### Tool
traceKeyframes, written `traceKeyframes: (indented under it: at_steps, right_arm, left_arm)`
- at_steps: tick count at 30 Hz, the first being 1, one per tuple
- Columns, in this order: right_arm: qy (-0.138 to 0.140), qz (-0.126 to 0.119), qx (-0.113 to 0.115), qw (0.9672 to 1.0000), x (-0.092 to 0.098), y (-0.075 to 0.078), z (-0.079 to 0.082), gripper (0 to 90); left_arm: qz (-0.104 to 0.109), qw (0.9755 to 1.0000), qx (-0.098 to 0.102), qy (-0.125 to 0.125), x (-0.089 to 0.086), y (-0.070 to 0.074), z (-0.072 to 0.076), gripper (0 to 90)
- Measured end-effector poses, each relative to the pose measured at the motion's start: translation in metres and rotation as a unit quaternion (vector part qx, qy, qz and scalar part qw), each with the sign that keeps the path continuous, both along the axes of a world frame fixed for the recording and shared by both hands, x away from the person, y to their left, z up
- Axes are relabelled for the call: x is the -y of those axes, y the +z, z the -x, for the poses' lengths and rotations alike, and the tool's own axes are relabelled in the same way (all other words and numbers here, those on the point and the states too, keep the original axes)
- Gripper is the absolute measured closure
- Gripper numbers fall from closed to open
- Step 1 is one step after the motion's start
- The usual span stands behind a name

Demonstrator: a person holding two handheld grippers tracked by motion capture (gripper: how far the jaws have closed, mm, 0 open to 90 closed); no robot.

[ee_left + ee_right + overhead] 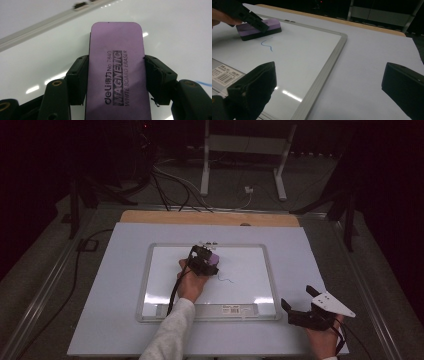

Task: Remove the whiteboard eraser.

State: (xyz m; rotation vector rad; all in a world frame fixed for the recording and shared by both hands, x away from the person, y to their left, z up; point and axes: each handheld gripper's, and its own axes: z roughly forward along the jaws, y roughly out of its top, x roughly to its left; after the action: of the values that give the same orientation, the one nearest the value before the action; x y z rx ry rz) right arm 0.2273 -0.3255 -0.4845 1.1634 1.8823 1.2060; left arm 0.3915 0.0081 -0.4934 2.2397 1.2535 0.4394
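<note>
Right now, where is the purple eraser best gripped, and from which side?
Across its two long sides near mid-length, coming from above, as the left gripper holds it. The eraser lies flat on the whiteboard; its long sides are parallel and narrow enough for the jaws.

Dim room; grey floor (45, 265) w/ black cables (165, 190), white stand legs (205, 165) behind wood-edged table (210, 218).

Whiteboard (240, 270) glossy, smooth – frame perhaps metal; eraser (116, 70) matt purple plastic; table (110, 295) matt.
</note>
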Motion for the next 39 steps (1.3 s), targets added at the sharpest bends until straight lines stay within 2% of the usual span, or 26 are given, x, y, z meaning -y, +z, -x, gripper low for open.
traceKeyframes:
  at_steps: [5,8,12,14,16,18,20,22,24,26,29,30,33,36,39]
  right_arm:
    - [0.001,0.001,0.001,1.0,-0.001,0.0,0.0,0.0]
    - [0.0,0.001,0.001,1.0,-0.001,0.0,0.001,0.0]
    - [-0.001,0.0,0.002,1.0,0.001,0.0,0.001,0.0]
    - [-0.001,-0.001,0.001,1.0,0.001,0.0,0.001,0.0]
    - [-0.001,0.0,0.001,1.0,0.001,0.0,0.001,0.0]
    - [0.0,0.0,0.002,1.0,0.0,0.0,0.001,0.0]
    - [0.0,0.0,0.002,1.0,0.0,0.0,0.001,0.0]
    - [-0.001,0.0,0.001,1.0,0.0,0.0,0.001,0.0]
    - [0.0,0.001,0.001,1.0,0.0,0.0,0.001,0.0]
    - [0.0,0.001,0.001,1.0,-0.001,0.0,0.001,0.0]
    - [0.0,0.002,0.001,1.0,-0.001,0.0,0.001,0.0]
    - [0.0,0.002,0.001,1.0,-0.001,0.0,0.001,0.0]
    - [0.0,0.001,0.001,1.0,0.0,0.0,0.001,0.0]
    - [0.0,0.0,0.001,1.0,0.0,0.0,0.001,0.0]
    - [0.0,0.0,0.001,1.0,0.001,0.0,0.001,0.0]
  left_arm:
    - [0.005,0.9986,-0.006,-0.052,0.008,0.001,0.016,41.8]
    - [0.002,0.9983,-0.003,-0.057,0.005,0.0,0.016,41.8]
    - [-0.016,0.9994,0.012,-0.029,-0.005,0.0,0.008,41.7]
    - [-0.03,0.9993,0.023,0.0,-0.014,-0.001,0.003,41.7]
    - [-0.029,0.999,0.024,0.023,-0.021,-0.001,-0.002,41.7]
    - [-0.019,0.9992,0.017,0.029,-0.023,-0.001,-0.004,41.7]
    - [-0.027,0.999,0.02,0.031,-0.021,-0.001,-0.002,41.7]
    - [-0.005,0.9998,0.005,0.02,-0.017,-0.001,0.0,41.7]
    - [-0.001,1.0,0.003,0.002,-0.008,-0.001,0.005,41.7]
    - [0.005,0.9996,-0.001,-0.026,0.003,-0.001,0.011,41.7]
    - [0.008,0.9978,0.002,-0.066,0.018,-0.001,0.022,41.7]
    - [0.01,0.9965,0.004,-0.083,0.024,-0.001,0.026,41.7]
    - [0.011,0.9939,0.001,-0.11,0.031,-0.001,0.032,41.7]
    - [0.01,0.9936,0.001,-0.112,0.028,0.0,0.033,41.8]
    - [0.005,0.9958,0.003,-0.092,0.021,0.0,0.031,41.7]
